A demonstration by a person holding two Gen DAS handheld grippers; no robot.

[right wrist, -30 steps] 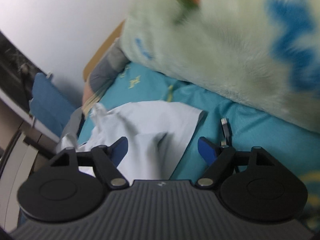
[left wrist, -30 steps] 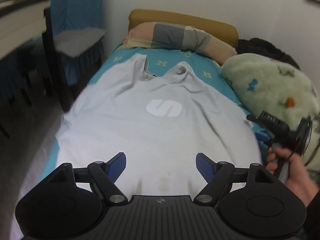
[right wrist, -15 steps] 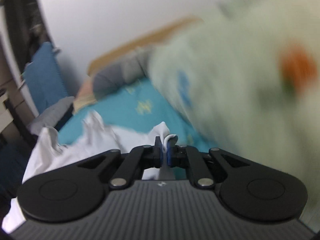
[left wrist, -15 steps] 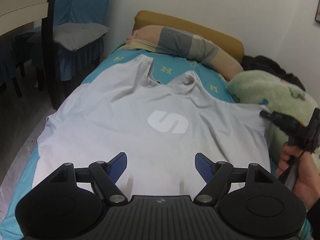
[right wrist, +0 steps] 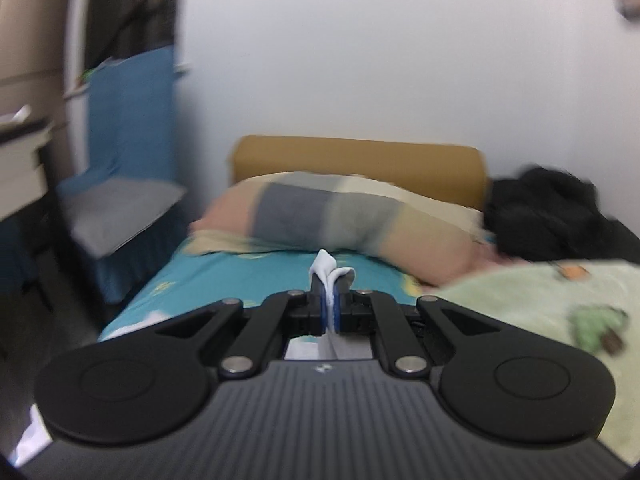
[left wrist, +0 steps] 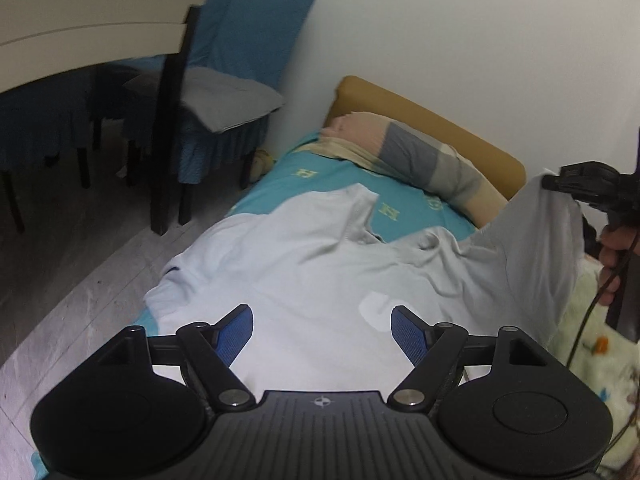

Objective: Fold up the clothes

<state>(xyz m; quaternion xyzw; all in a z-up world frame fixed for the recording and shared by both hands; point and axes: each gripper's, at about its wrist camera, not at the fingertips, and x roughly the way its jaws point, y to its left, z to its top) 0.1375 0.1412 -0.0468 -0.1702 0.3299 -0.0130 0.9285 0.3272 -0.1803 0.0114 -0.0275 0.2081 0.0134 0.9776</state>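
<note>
A light grey T-shirt [left wrist: 304, 280] with a white S logo lies spread on the teal bed sheet [left wrist: 288, 184]. My left gripper [left wrist: 322, 330] hovers open over the shirt's lower middle, holding nothing. My right gripper [right wrist: 329, 306] is shut on a pinch of the shirt's right sleeve [right wrist: 330, 270]. In the left wrist view that right gripper [left wrist: 560, 184] holds the sleeve [left wrist: 536, 240] lifted above the bed at the right, a hand [left wrist: 614, 256] gripping its handle.
A striped pillow [left wrist: 416, 160] and tan headboard [left wrist: 440, 120] lie at the bed's far end. A fleecy green blanket [right wrist: 540, 300] and dark clothing [right wrist: 548, 216] fill the right side. A blue-covered chair [left wrist: 224, 100] and a table [left wrist: 80, 32] stand on the left by the floor [left wrist: 80, 264].
My right gripper closed on the shirt's right sleeve and raised it off the bed. My left gripper stayed open and shifted its view toward the left side of the bed.
</note>
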